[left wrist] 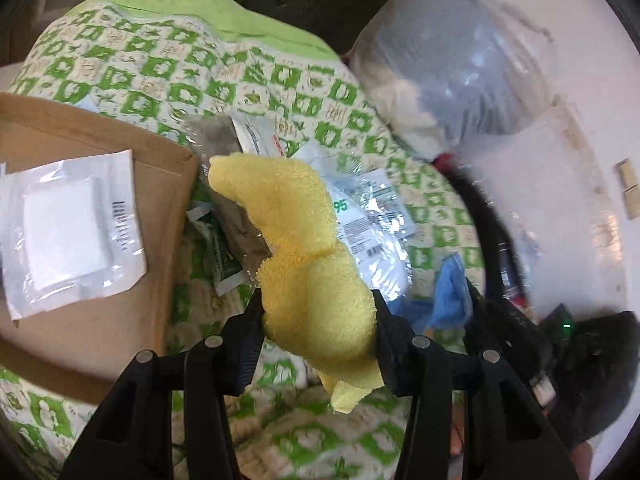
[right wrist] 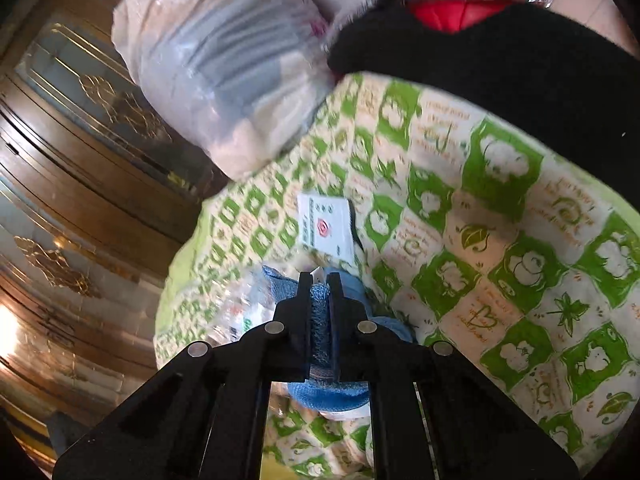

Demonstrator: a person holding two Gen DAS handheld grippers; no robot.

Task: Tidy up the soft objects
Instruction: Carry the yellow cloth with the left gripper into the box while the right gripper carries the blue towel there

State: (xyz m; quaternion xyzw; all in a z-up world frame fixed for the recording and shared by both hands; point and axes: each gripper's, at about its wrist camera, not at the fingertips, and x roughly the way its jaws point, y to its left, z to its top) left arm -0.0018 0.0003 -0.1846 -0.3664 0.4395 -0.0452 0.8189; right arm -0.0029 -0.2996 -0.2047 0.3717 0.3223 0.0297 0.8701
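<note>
A fluffy yellow cloth hangs bunched between the jaws of my left gripper, which is shut on it above the green-and-white quilt. In the right wrist view my right gripper is shut on a blue cloth, pinching a thin fold of it low over the quilt. The same blue cloth shows in the left wrist view just right of the yellow one, with the other gripper's black finger beside it.
A cardboard box with a white sealed packet stands at the left. Clear plastic packets lie scattered on the quilt. A bagged grey bundle sits at the far end. A white packet lies ahead of the right gripper. A wooden cabinet stands at the left.
</note>
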